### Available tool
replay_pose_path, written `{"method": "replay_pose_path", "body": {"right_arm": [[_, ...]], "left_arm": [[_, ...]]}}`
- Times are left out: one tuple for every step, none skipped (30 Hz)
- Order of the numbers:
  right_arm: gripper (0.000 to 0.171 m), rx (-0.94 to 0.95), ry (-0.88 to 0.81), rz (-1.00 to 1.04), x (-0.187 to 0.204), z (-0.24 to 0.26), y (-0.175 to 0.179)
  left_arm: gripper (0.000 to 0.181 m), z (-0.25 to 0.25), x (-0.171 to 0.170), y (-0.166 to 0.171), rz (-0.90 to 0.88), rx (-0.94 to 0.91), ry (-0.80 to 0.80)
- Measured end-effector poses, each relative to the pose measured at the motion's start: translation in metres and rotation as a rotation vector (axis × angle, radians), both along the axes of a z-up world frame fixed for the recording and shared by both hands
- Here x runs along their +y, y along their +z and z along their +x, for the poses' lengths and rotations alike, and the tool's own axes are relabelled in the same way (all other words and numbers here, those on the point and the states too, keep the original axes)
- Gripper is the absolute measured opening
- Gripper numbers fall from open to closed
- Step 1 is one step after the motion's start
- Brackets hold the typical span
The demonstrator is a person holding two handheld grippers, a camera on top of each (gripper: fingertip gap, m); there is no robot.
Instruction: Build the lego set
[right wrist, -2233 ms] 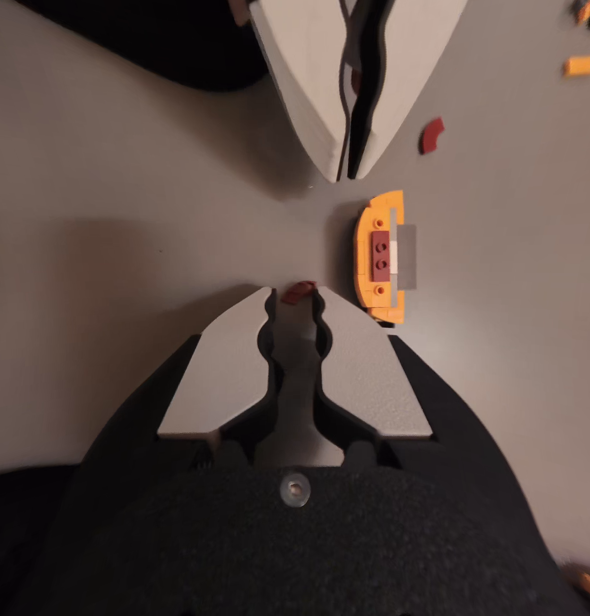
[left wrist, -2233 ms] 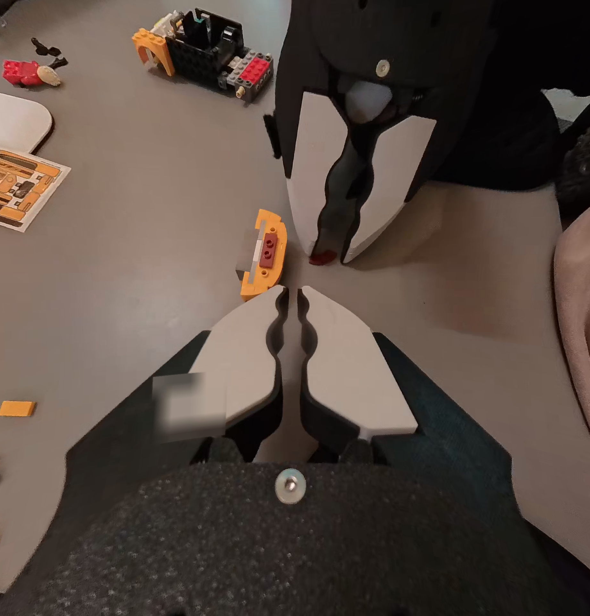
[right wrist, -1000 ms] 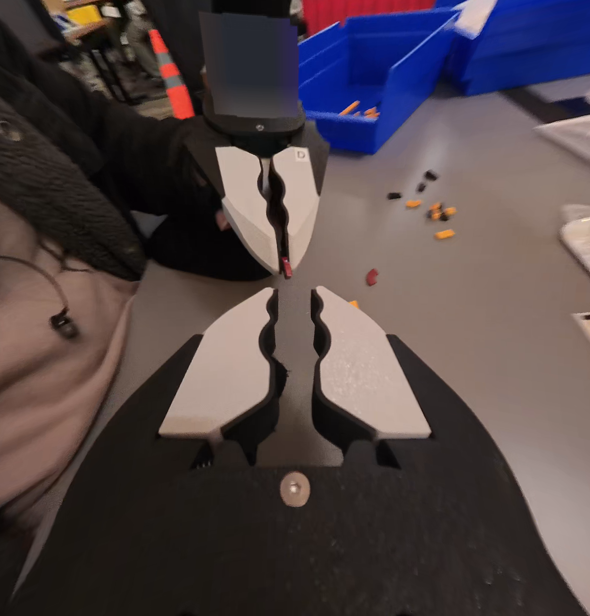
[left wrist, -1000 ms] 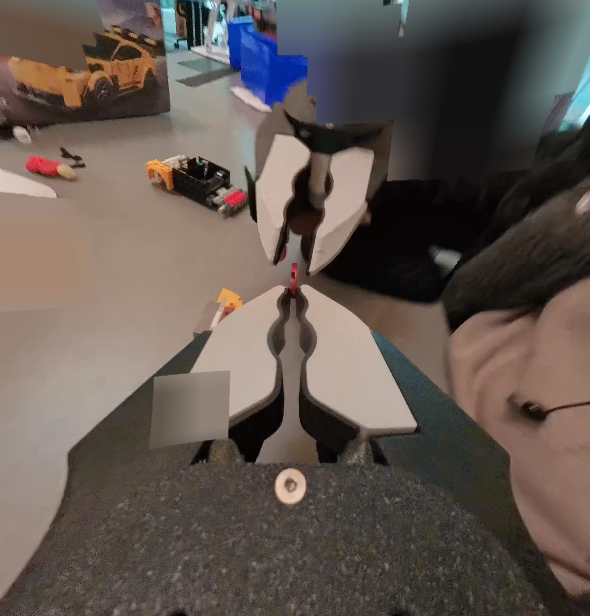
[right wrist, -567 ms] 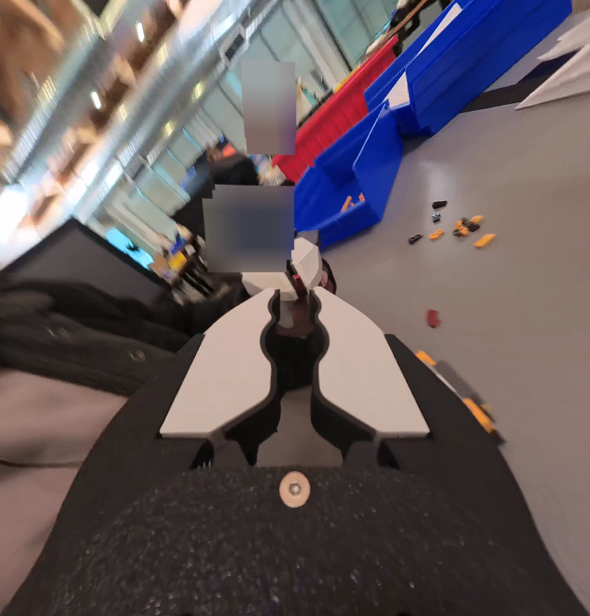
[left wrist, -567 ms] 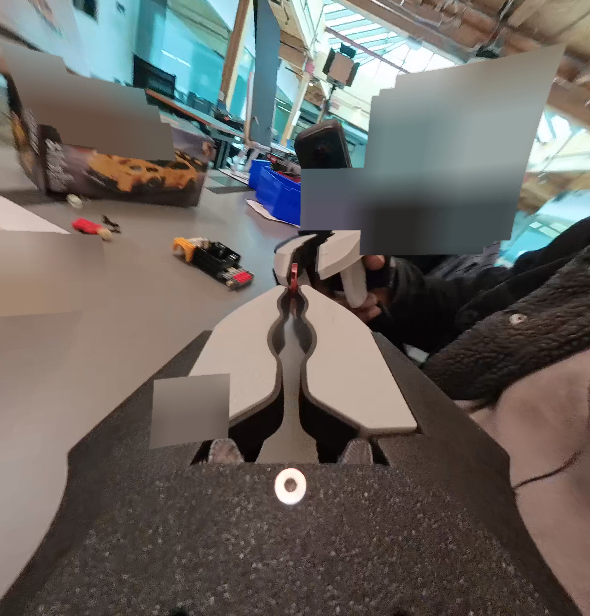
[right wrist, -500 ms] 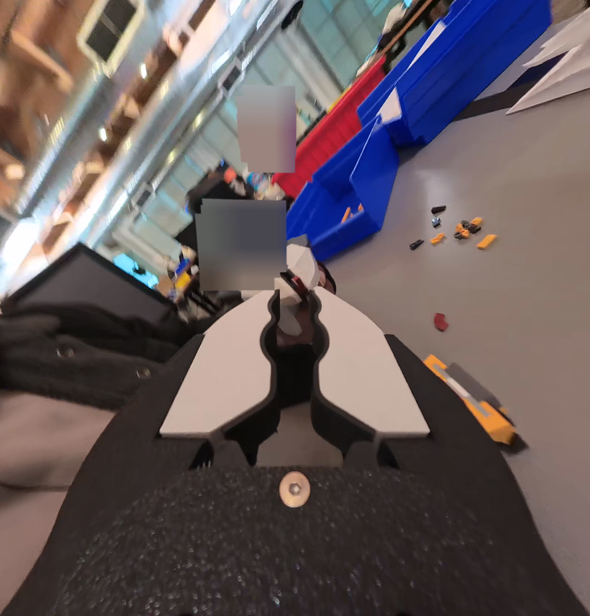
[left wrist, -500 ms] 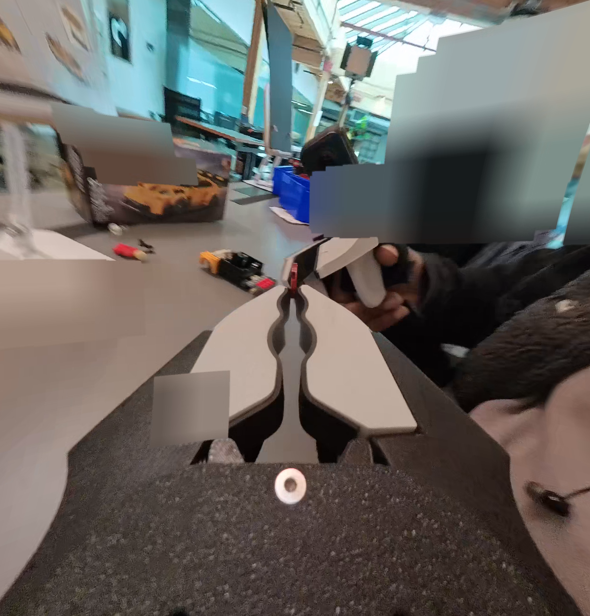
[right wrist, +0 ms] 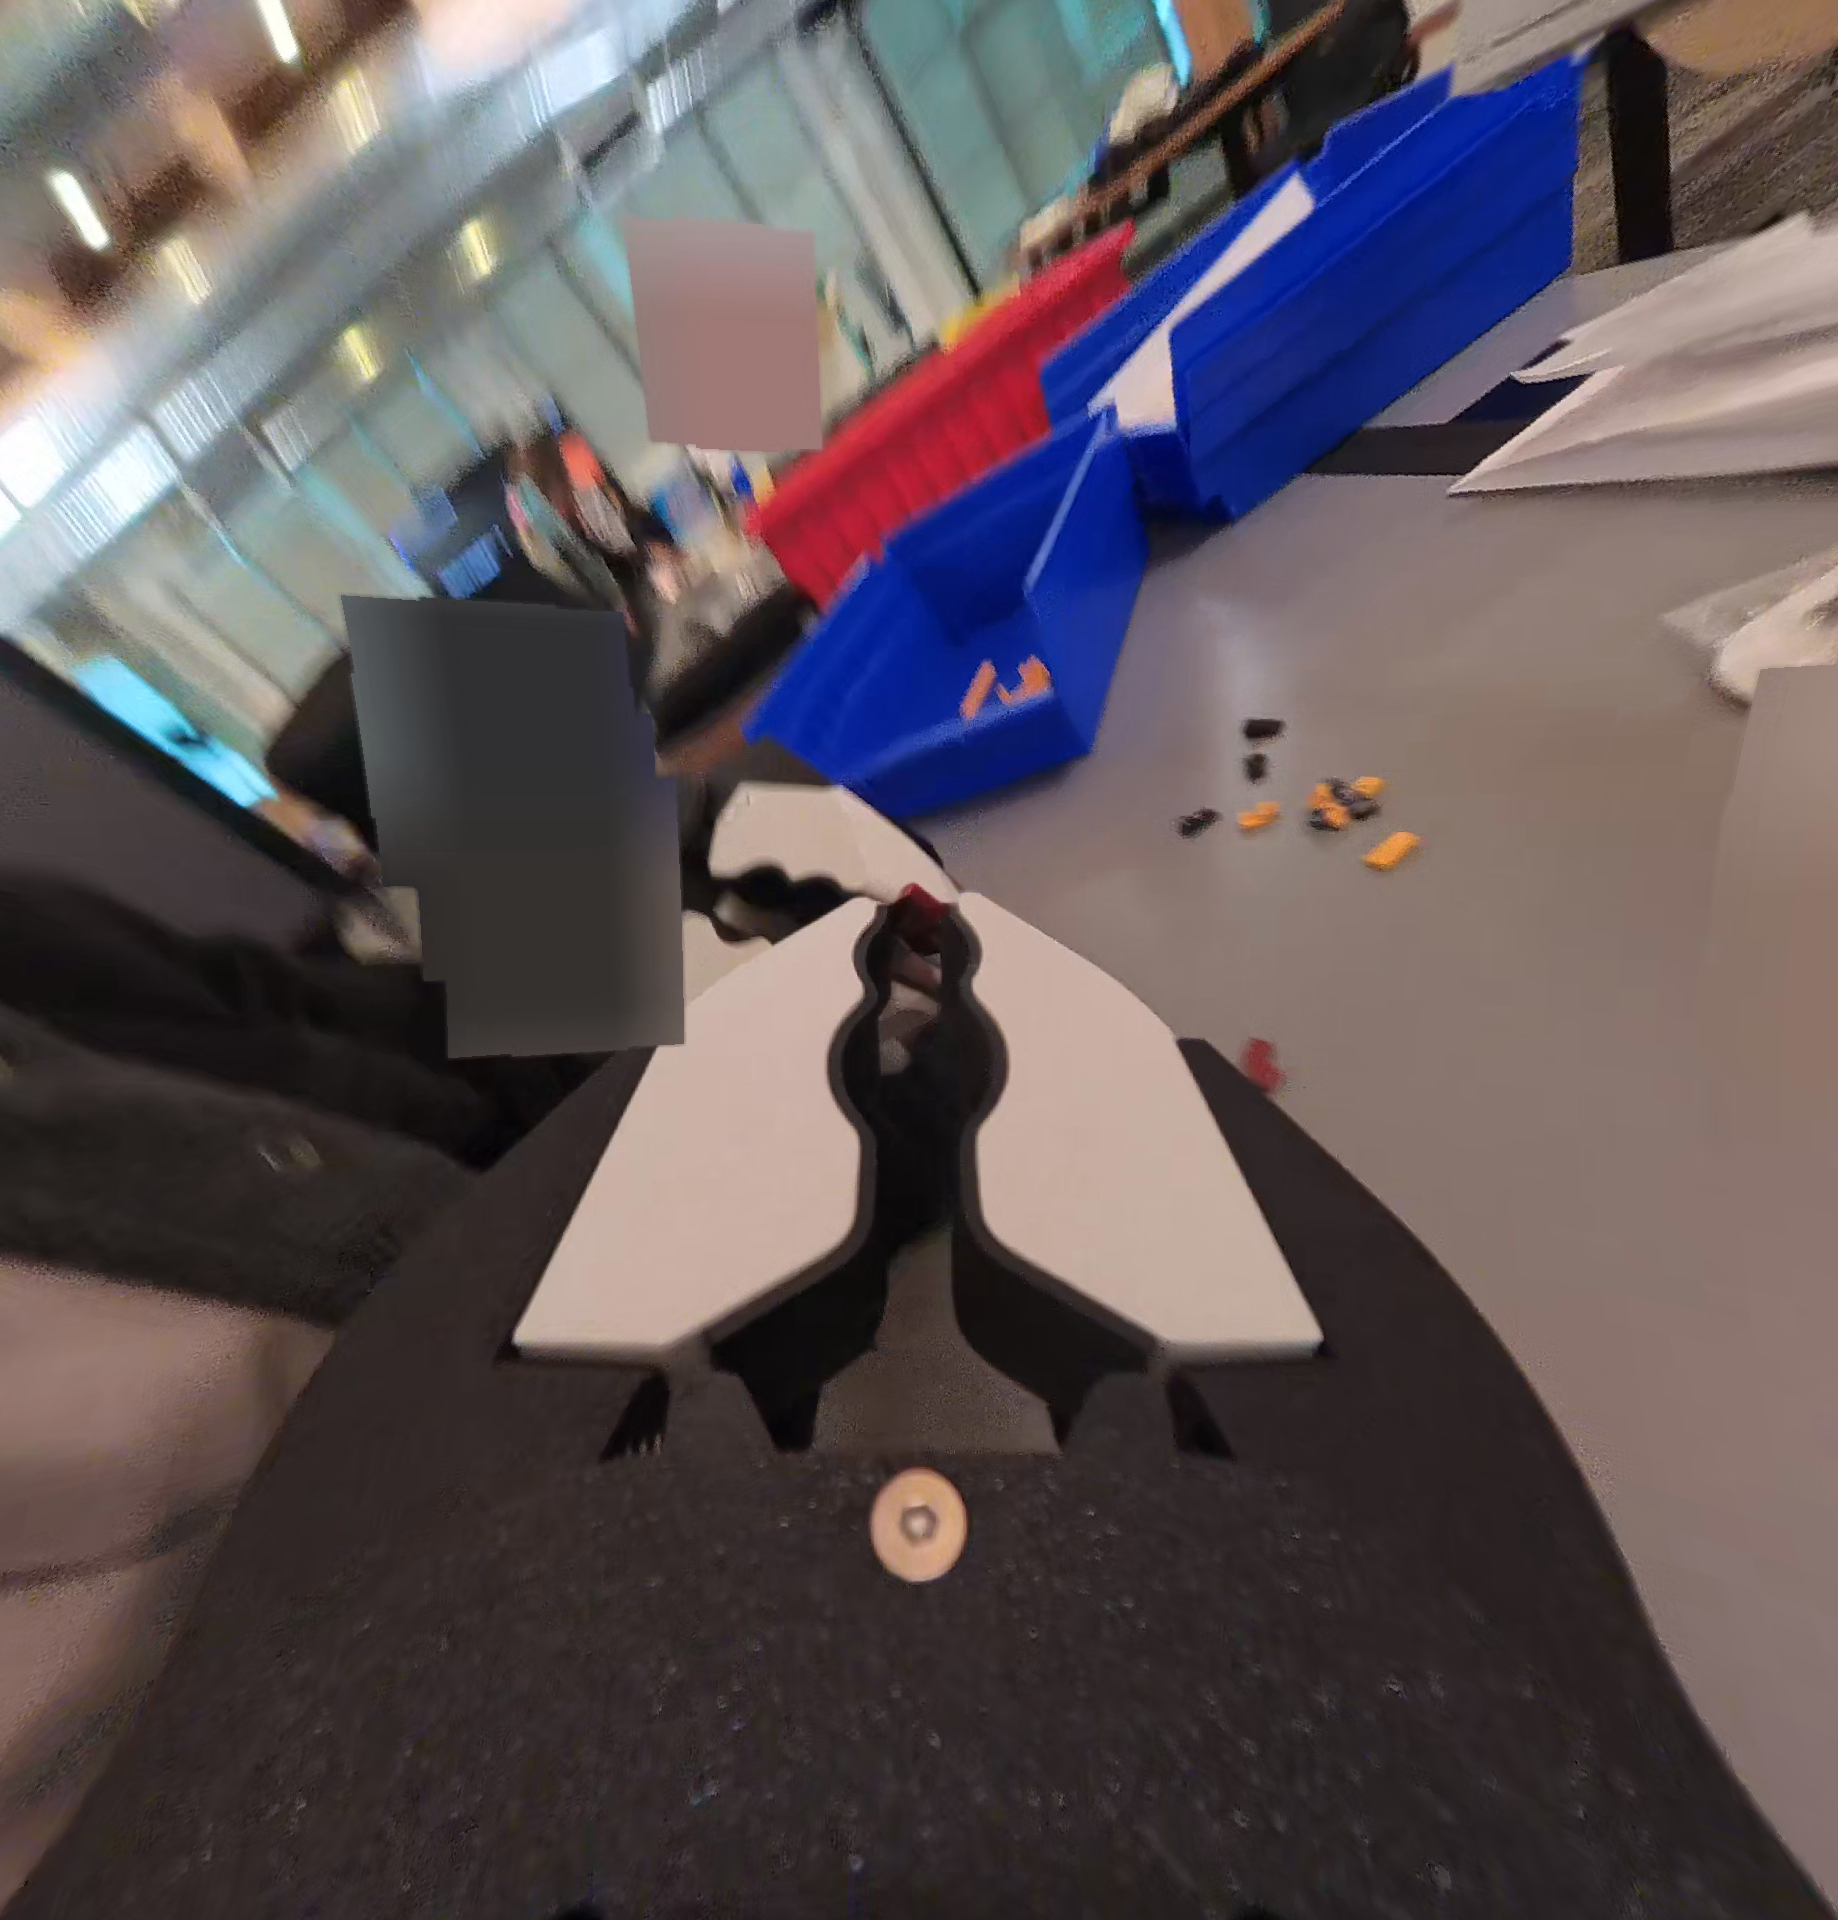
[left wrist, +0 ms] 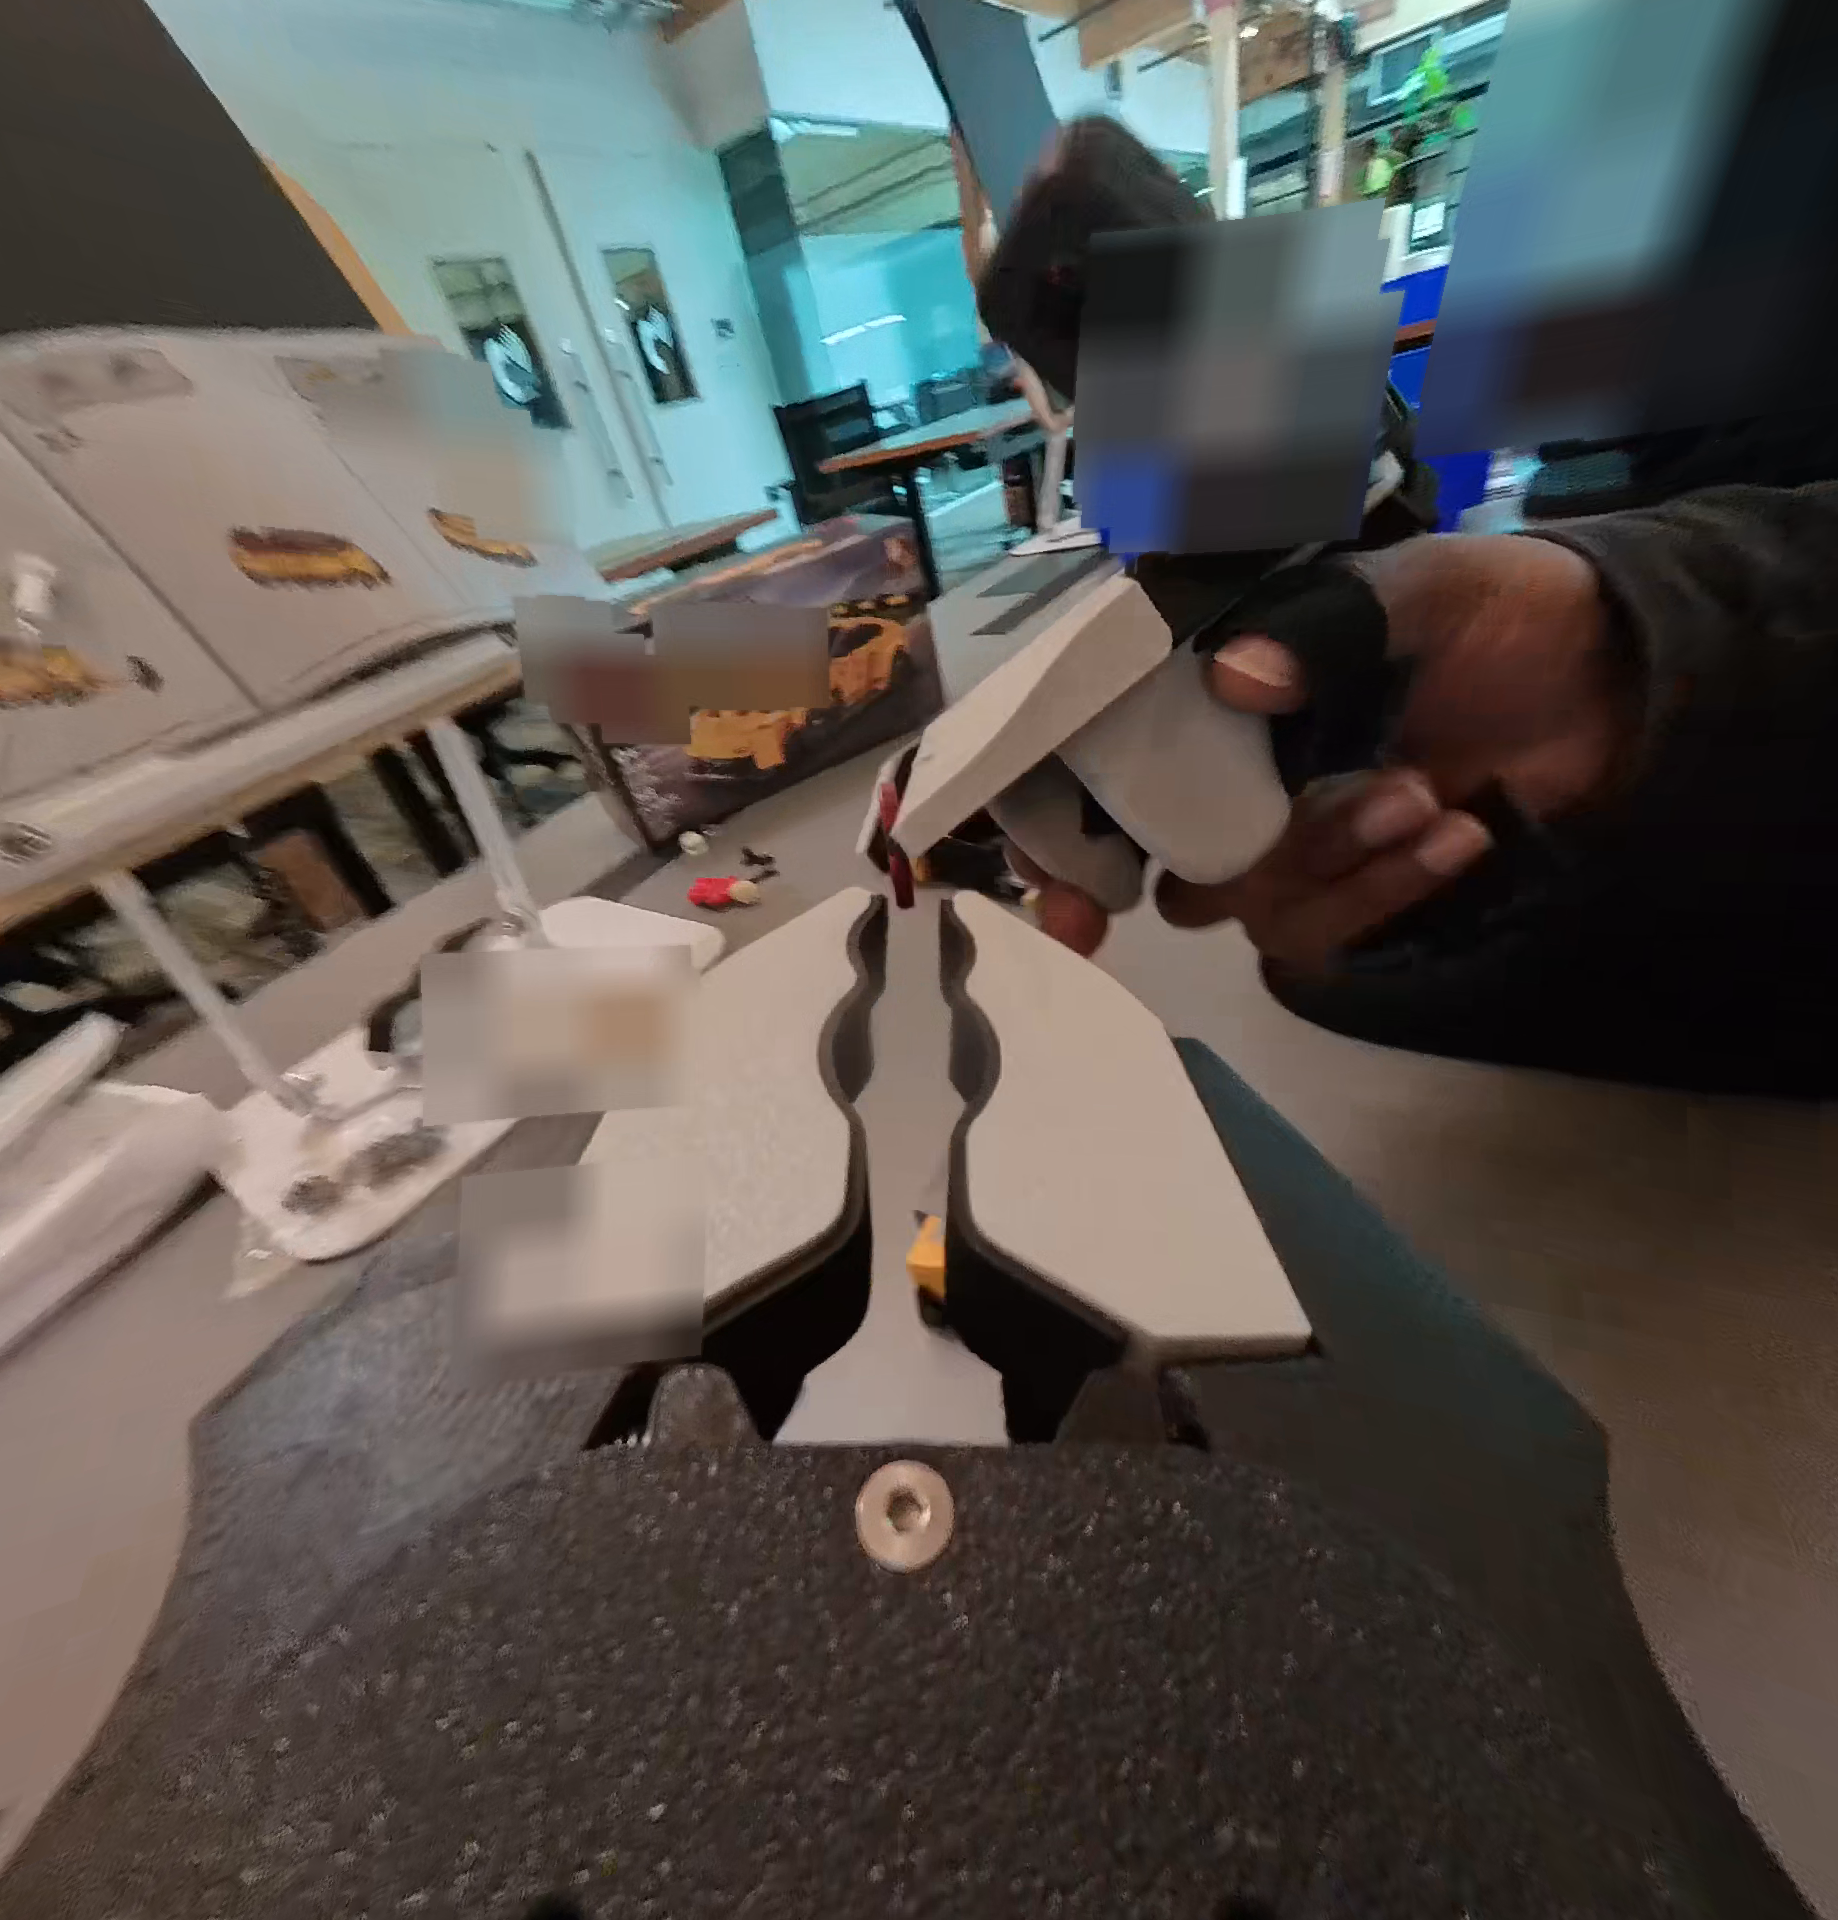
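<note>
Left claw (left wrist: 907, 914) tips slightly apart; small red piece (left wrist: 902, 885) between them, right claw (left wrist: 899, 831) (hand-held) gripping it.

Bins (right wrist: 998, 665) at table's (right wrist: 1517, 1039) far edge, loose bricks (right wrist: 1310, 816) before them, papers (right wrist: 1725, 405) right

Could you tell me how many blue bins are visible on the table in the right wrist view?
2, possibly more hidden: a near blue bin holding orange pieces, and a far blue bin behind it, next to the red bin.
</note>
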State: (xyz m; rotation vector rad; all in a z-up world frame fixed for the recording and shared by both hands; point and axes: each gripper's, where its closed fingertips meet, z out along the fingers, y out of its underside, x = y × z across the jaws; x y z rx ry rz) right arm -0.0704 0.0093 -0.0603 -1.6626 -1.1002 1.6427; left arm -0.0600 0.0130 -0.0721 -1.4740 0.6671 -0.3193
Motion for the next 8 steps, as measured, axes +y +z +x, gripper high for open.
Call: {"method": "replay_pose_path", "body": {"right_arm": [[0.009,-0.064,0.034,0.115,0.001,0.002,-0.004],[0.008,-0.130,0.067,0.232,0.002,0.004,-0.009],[0.008,-0.201,0.093,0.347,0.003,0.007,-0.015],[0.008,-0.275,0.107,0.465,0.005,0.009,-0.022],[0.008,-0.341,0.109,0.585,0.009,0.010,-0.029],[0.008,-0.391,0.110,0.695,0.011,0.010,-0.035],[0.008,-0.433,0.115,0.789,0.012,0.010,-0.040],[0.008,-0.464,0.118,0.865,0.013,0.009,-0.045]], "left_arm": [[0.014,0.000,0.000,-0.003,-0.047,-0.033,-0.030],[0.017,-0.002,0.000,-0.004,-0.093,-0.069,-0.058],[0.017,-0.003,0.001,-0.006,-0.138,-0.101,-0.078],[0.015,-0.004,0.001,-0.007,-0.184,-0.128,-0.098],[0.014,-0.004,0.002,-0.009,-0.228,-0.152,-0.117],[0.014,-0.004,0.002,-0.010,-0.270,-0.177,-0.129],[0.014,-0.004,0.002,-0.010,-0.307,-0.204,-0.142],[0.013,-0.003,0.003,-0.011,-0.347,-0.230,-0.154]]}}
